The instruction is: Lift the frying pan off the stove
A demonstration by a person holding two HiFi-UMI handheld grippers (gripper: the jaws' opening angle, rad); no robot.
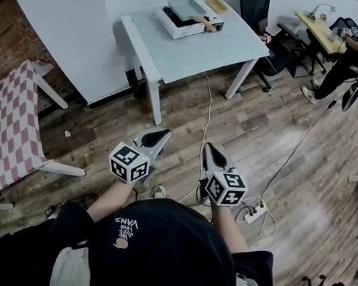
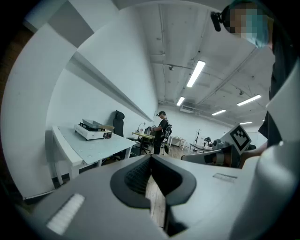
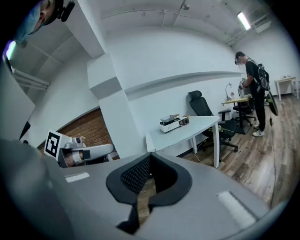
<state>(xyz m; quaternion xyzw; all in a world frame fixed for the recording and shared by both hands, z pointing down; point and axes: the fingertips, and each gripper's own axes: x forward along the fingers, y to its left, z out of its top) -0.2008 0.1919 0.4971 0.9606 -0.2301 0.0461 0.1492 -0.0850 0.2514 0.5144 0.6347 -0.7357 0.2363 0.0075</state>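
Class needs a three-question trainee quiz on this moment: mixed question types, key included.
1. True or false: the frying pan sits on the stove on the white table.
2. The left gripper and right gripper are: A) both shut and empty; B) both open; C) gripping the pan.
3. What pattern covers the side table at the head view's left?

Key: 1 true; 2 A; 3 checks.
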